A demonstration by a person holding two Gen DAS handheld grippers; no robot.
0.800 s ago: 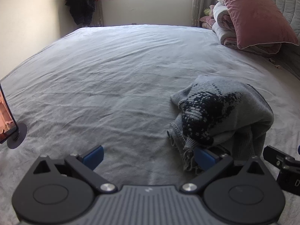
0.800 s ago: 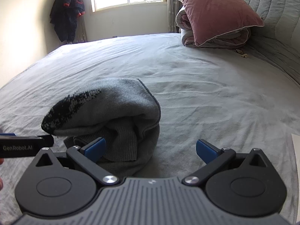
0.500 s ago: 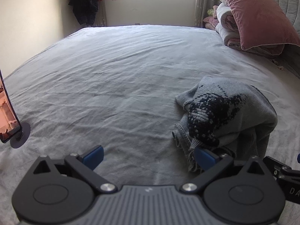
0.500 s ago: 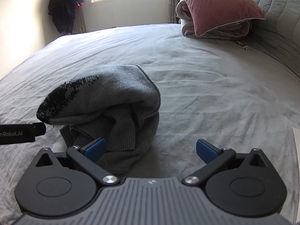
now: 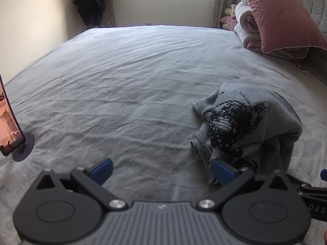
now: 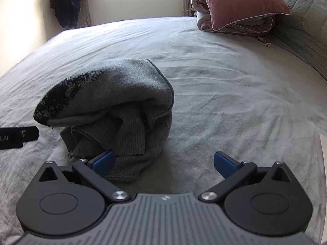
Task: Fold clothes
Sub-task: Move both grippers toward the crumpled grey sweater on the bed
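Note:
A grey knitted sweater (image 5: 255, 122) with a black speckled pattern lies bunched in a heap on the grey bed sheet (image 5: 132, 81). My left gripper (image 5: 161, 170) is open, low over the sheet, with the heap just beyond its right finger. In the right wrist view the same sweater (image 6: 122, 106) rises as a rounded mound ahead and to the left. My right gripper (image 6: 163, 162) is open too, its left fingertip (image 6: 103, 160) right at the sweater's near edge. Nothing sits between either pair of fingers.
A dusty-pink pillow (image 5: 280, 16) rests on folded bedding at the bed's far right, against a quilted headboard (image 6: 302, 20). A phone on a round stand (image 5: 10, 130) stands at the left edge. Dark clothing (image 5: 94, 0) hangs by the window. The other gripper's body (image 6: 18, 136) shows at left.
Both grippers have pulled back slightly from the sweater and tilted, so the heap sits a little farther ahead. Both stay open; the sweater has not moved.

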